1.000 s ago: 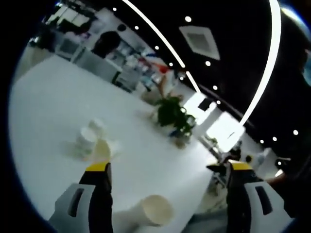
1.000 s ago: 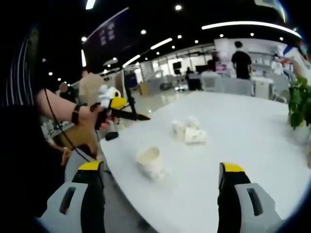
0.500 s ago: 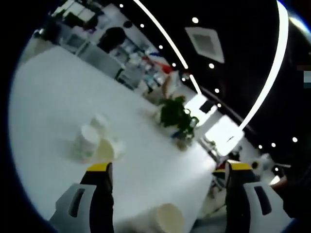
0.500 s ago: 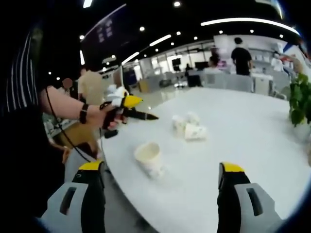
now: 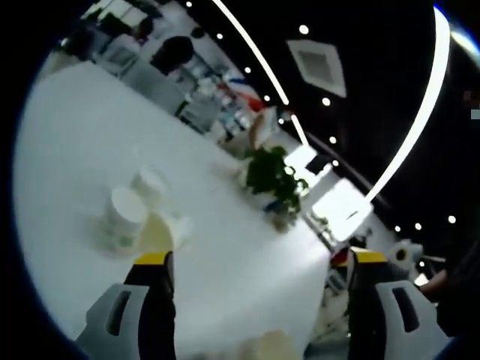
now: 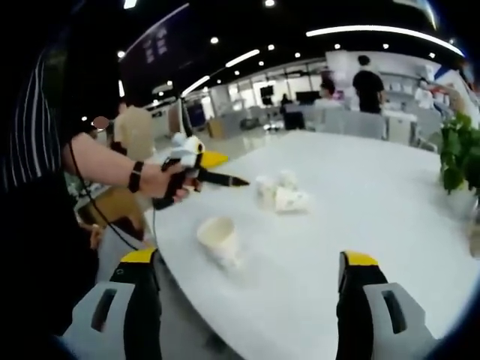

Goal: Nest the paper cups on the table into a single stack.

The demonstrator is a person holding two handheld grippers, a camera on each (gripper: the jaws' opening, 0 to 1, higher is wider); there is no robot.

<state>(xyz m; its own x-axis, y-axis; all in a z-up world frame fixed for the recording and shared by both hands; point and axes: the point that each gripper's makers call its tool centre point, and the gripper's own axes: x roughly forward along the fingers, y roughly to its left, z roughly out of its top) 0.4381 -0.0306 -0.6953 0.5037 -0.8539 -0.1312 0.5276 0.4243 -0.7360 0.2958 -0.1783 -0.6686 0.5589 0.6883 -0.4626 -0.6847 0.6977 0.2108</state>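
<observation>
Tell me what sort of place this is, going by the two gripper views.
Probably a large open-plan office or lab hall. A big white table with paper cups stands under a dark ceiling with long light strips; further desks with people line the back, and a potted plant sits at the table's edge.

A leafy green potted plant [image 5: 271,178] stands at the far edge of the white round worktop [image 6: 390,217]. Beyond it, a person in a black top [image 6: 368,88] stands among grey office desks [image 6: 352,127].
</observation>
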